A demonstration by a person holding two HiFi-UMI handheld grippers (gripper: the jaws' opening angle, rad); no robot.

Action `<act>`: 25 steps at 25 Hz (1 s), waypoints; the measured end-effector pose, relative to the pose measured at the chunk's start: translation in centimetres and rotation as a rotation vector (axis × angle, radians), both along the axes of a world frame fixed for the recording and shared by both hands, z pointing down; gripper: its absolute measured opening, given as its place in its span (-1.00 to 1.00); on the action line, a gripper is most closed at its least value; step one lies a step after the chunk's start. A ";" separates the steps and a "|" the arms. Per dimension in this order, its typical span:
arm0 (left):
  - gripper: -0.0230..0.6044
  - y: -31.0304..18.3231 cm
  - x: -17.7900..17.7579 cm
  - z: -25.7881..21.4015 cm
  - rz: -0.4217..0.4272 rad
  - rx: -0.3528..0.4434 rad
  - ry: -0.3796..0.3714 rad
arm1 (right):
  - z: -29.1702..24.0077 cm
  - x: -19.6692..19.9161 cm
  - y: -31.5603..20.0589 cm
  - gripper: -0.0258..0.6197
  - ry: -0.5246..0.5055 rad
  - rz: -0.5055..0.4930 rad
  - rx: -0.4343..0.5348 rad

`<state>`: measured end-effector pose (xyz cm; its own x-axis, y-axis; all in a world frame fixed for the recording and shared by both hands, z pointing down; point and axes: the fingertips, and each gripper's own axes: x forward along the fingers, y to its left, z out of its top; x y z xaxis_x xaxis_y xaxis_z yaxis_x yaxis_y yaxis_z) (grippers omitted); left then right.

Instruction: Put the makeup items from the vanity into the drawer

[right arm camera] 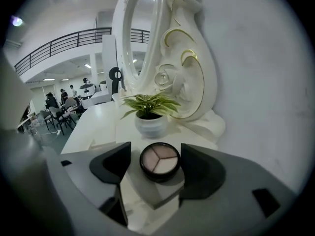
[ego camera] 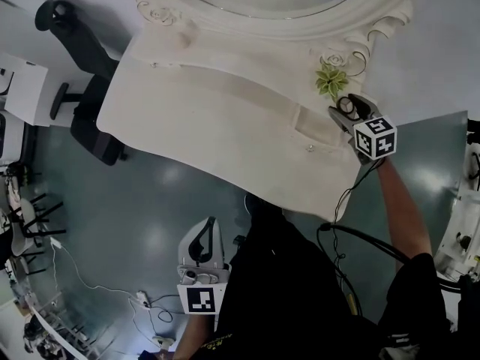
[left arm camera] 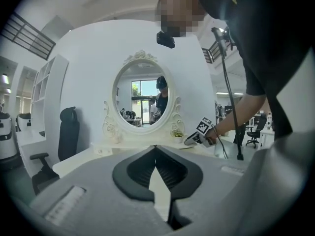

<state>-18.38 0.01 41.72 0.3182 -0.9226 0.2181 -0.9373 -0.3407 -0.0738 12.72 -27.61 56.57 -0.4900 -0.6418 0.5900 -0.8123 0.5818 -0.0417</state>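
A round black eyeshadow compact [right arm camera: 159,161] with three pale shades lies on the white vanity top [right arm camera: 93,119]. It sits between the two dark fingers of my right gripper [right arm camera: 156,163], which is open around it; a gap shows on the left side. From above, this gripper [ego camera: 348,109] is at the vanity's right end, beside the mirror base, with the compact [ego camera: 346,107] inside it. A drawer front with a small knob [ego camera: 310,148] lies just below it. My left gripper [ego camera: 201,250] hangs shut and empty over the floor, away from the vanity [left arm camera: 155,154].
A small potted plant [right arm camera: 147,107] stands just behind the compact, against the ornate mirror frame [right arm camera: 189,82]. A black office chair [ego camera: 84,73] stands left of the vanity. Cables [ego camera: 97,287] trail on the floor, and a cable [ego camera: 345,193] hangs from the right gripper.
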 end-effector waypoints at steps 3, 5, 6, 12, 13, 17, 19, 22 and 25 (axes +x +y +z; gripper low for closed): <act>-0.86 -0.5 0.6 -0.3 0.028 0.014 -0.011 | -0.1 0.1 0.1 -0.06 -0.004 -0.002 0.020; -0.86 -1.0 0.9 -0.4 0.041 0.016 -0.012 | -0.2 0.1 0.3 -0.17 0.004 -0.004 0.025; -0.86 -1.2 1.0 -0.5 0.042 0.017 -0.007 | -0.2 0.1 0.4 -0.18 0.013 -0.005 0.024; -0.86 -1.8 1.6 -0.7 0.078 0.032 -0.013 | -2.7 -1.0 2.2 -0.18 0.005 -0.030 0.080; -0.86 -2.0 1.6 -0.8 0.085 0.036 -0.014 | -3.7 -1.3 2.9 -0.18 -0.006 -0.036 0.096; -0.86 -3.1 2.4 -1.6 0.118 0.079 -0.002 | -7.0 -3.1 6.1 -0.18 -0.041 -0.082 0.141; -0.86 -3.9 3.3 -1.9 0.155 0.100 -0.010 | -8.2 -4.1 7.4 -0.18 -0.056 -0.104 0.152; -0.86 -4.9 4.3 -2.4 0.194 0.122 -0.013 | -9.4 -5.6 9.3 -0.18 -0.077 -0.129 0.154; -0.86 -5.4 5.1 -2.4 0.220 0.129 -0.009 | -9.2 -6.6 10.4 -0.18 -0.087 -0.144 0.133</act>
